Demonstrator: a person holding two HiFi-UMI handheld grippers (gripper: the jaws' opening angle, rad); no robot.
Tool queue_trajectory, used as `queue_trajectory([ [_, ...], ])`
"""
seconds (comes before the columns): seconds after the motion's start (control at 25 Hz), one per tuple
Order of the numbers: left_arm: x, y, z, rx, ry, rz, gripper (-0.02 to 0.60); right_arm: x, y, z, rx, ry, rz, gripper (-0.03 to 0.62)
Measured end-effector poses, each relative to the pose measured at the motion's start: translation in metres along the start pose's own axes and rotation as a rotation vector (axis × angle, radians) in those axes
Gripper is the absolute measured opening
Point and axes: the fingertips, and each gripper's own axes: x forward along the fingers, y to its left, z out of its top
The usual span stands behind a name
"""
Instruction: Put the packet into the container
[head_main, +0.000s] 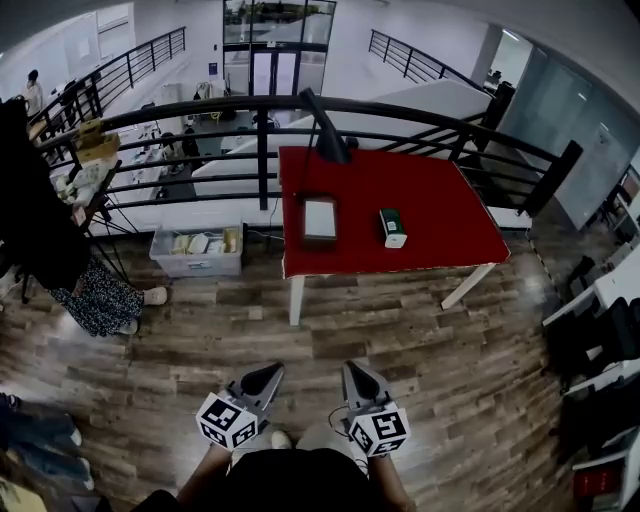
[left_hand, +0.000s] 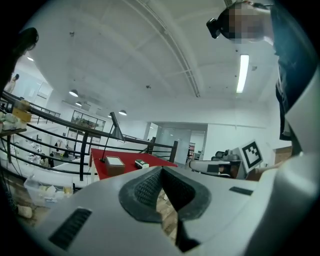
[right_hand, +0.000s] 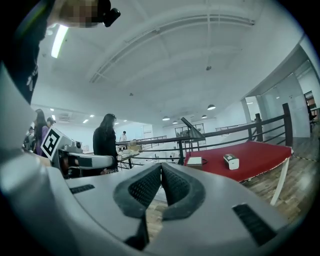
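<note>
The left tongs (head_main: 273, 371) and right tongs (head_main: 350, 368), with ribbed dark pads, are sitting closed and empty over the wood-plank floor (head_main: 450, 380). The boxy green-and-white packet (head_main: 393, 228) is lying on the flat red worktop (head_main: 440, 205), near the rectangular container (head_main: 320, 220).

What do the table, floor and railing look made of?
Table: matte red top, cloth or laminate, unclear; white legs. Floor: wood-grain planks, possibly laminate. Railing: slim black bars, likely painted metal.

Wood floor (head_main: 400, 330) runs open to the red table (head_main: 450, 225), railing (head_main: 262, 150) behind.
</note>
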Motion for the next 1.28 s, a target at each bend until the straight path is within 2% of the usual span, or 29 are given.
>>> queue_trajectory([
  [0.16, 0.01, 0.019, -0.007, -0.03, 0.016, -0.009, 0.008, 0.018, -0.015, -0.007, 0.006, 0.015, -0.038, 0.021],
  [0.4, 0.049, 0.045, -0.006, -0.035, 0.045, -0.042, 0.008, 0.053, -0.047, -0.01, 0.038, 0.024, -0.074, 0.021],
  [0.84, 0.179, 0.099, 0.029, 0.023, 0.069, -0.109, 0.008, 0.151, -0.149, 0.021, 0.052, -0.028, -0.106, 0.021],
  [1.08, 0.247, 0.123, 0.054, 0.041, 0.077, -0.117, 0.008, 0.193, -0.203, 0.04, 0.074, -0.039, -0.111, 0.021],
  [1.28, 0.29, 0.147, 0.058, 0.052, 0.106, -0.104, 0.008, 0.23, -0.241, 0.035, 0.097, -0.023, -0.11, 0.021],
])
